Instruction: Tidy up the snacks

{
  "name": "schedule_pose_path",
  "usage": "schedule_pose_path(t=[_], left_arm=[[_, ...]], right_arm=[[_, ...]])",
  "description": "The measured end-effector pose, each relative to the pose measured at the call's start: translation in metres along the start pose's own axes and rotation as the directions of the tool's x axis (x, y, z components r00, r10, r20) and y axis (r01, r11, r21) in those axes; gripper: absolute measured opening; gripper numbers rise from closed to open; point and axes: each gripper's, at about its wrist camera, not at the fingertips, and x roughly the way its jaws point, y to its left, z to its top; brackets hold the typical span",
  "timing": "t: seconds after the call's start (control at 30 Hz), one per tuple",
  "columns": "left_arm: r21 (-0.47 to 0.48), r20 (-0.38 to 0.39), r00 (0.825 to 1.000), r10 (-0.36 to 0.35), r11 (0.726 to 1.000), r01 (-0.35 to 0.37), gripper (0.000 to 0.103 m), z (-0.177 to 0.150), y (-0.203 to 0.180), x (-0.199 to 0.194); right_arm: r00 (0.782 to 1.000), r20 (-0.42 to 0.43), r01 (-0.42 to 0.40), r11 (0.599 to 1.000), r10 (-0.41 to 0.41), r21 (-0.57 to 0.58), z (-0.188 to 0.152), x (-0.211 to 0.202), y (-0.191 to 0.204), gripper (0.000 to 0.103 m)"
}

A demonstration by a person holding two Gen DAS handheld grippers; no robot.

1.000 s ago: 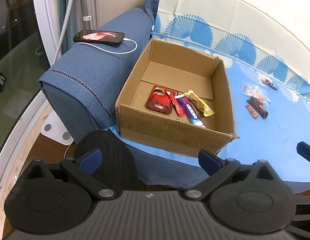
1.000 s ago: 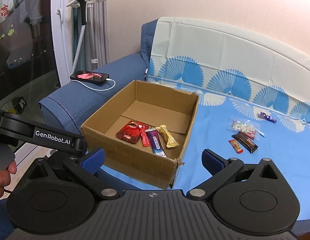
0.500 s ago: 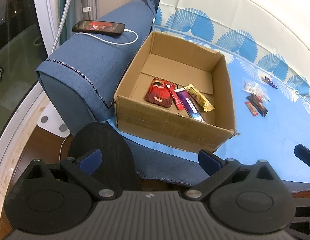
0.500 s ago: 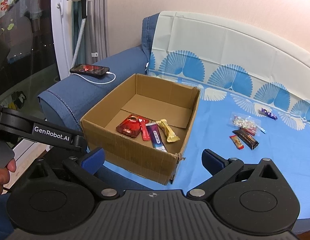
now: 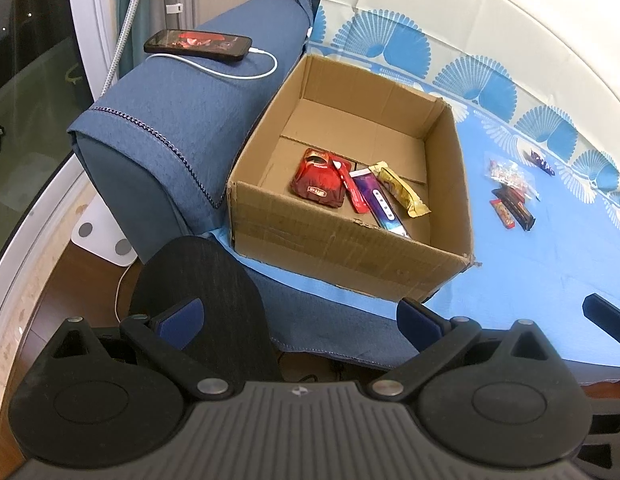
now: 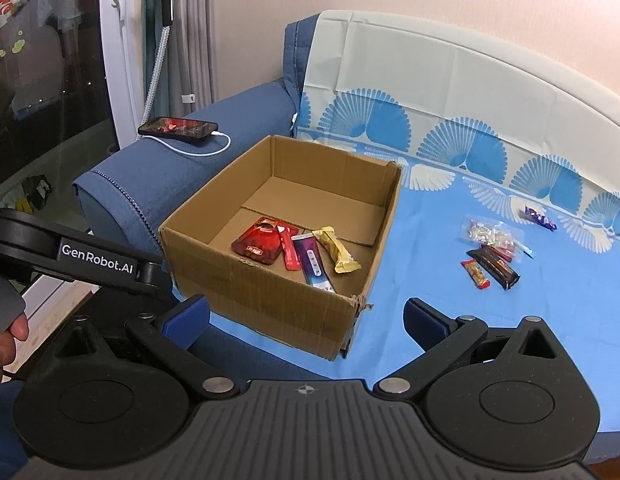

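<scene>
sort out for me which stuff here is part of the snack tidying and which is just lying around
Part of the job:
cardboard box
red pouch, red stick, purple bar and gold bar in the box
clear candy bag, black bar, small red snack and purple candy on the blue cloth

Just lying about:
phone and white cable on the sofa arm

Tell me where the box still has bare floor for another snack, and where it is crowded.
Inside the cardboard box, the far half of the floor is bare, up to the back wall. The near half is crowded: red pouch, red stick, purple bar and gold bar lie side by side.
</scene>
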Motion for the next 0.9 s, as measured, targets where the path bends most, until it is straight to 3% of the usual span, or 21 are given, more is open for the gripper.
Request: schedule_pose_path(t=[0.9], left_arm=[[0.0,-0.006,1.0,0.007,1.0,-0.007,0.103,0.0022,-0.0016,0.0079]], right_arm=[[1.0,-0.025,-0.003,1.0,0.003,0.002,-0.0018,0.0094,-0.001,0.103]])
